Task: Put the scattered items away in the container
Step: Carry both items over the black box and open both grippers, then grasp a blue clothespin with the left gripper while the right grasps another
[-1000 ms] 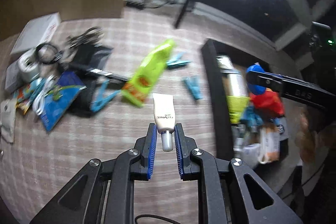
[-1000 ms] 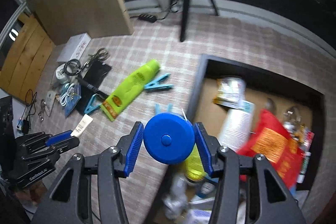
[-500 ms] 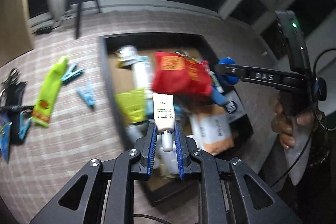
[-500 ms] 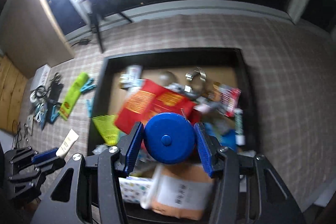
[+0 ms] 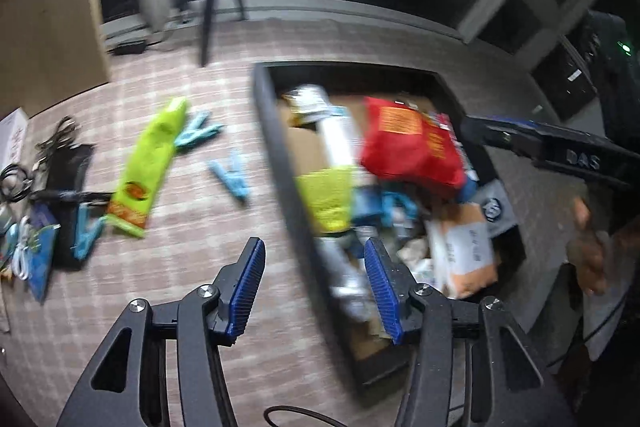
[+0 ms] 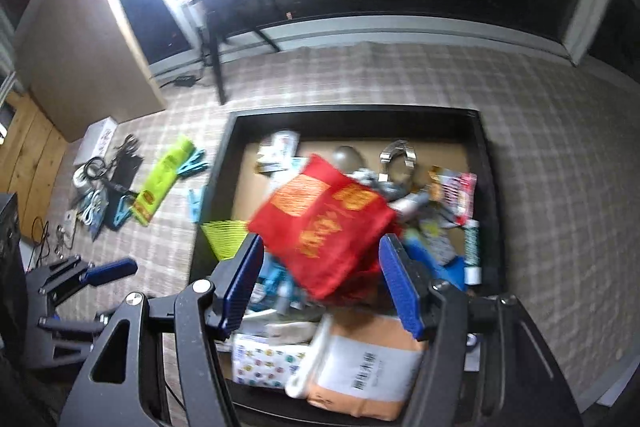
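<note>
Opening, both empty: left gripper (image 5: pixel 314 291) at the container (image 5: pixel 276 163) left wall, right gripper (image 6: pixel 322 283) above its contents. Green pouch (image 5: pixel 150 163) lies outside that wall: light, soft, slippery; pinch its sealed end.

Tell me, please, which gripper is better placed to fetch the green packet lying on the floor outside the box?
Left. The left gripper, jaws opening and empty, hangs at the box's edge nearest the green packet. The right gripper, also opening and empty, is over the box's contents, farther away.
</note>
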`<state>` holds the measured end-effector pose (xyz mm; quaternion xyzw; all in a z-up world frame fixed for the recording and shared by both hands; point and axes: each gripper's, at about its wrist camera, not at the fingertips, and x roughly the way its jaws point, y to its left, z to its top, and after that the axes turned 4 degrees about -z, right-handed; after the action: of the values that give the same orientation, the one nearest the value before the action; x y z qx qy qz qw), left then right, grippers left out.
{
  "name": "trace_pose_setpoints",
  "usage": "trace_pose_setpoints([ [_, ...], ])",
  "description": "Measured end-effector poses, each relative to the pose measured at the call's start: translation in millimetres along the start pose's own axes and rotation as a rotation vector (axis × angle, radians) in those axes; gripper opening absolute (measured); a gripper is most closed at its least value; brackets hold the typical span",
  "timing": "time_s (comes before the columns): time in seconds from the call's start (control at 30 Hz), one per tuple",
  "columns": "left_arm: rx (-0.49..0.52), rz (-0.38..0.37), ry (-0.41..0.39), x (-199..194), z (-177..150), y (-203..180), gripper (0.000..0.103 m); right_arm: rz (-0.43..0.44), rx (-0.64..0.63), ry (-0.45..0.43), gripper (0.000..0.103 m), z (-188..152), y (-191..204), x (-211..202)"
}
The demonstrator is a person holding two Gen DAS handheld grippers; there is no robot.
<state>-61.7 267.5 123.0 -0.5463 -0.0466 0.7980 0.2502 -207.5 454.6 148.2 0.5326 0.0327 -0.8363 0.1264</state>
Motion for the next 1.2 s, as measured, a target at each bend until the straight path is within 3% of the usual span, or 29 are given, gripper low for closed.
trace_pose_setpoints([
  [0.13,-0.070,0.041,-0.012,-6.7,-3.8,40.5,0.043,0.036,-0.064,0.013,0.059,7.2,35.6,12.2],
  [0.33,-0.102,0.112,-0.002,-9.1,-9.2,88.5,0.041,0.075,-0.180,0.039,0.059,17.5,97.2,38.9],
  [0.63,-0.020,0.222,0.039,1.3,-8.0,142.7,0.041,0.087,-0.234,0.150,0.053,34.5,163.1,97.6],
  [1.0,0.060,0.246,0.119,28.2,2.1,164.0,0.041,0.001,-0.230,0.270,0.051,42.6,179.3,155.5],
  [1.2,0.092,0.259,0.161,47.6,7.2,166.8,0.034,0.000,-0.214,0.301,0.051,44.8,177.3,167.9],
])
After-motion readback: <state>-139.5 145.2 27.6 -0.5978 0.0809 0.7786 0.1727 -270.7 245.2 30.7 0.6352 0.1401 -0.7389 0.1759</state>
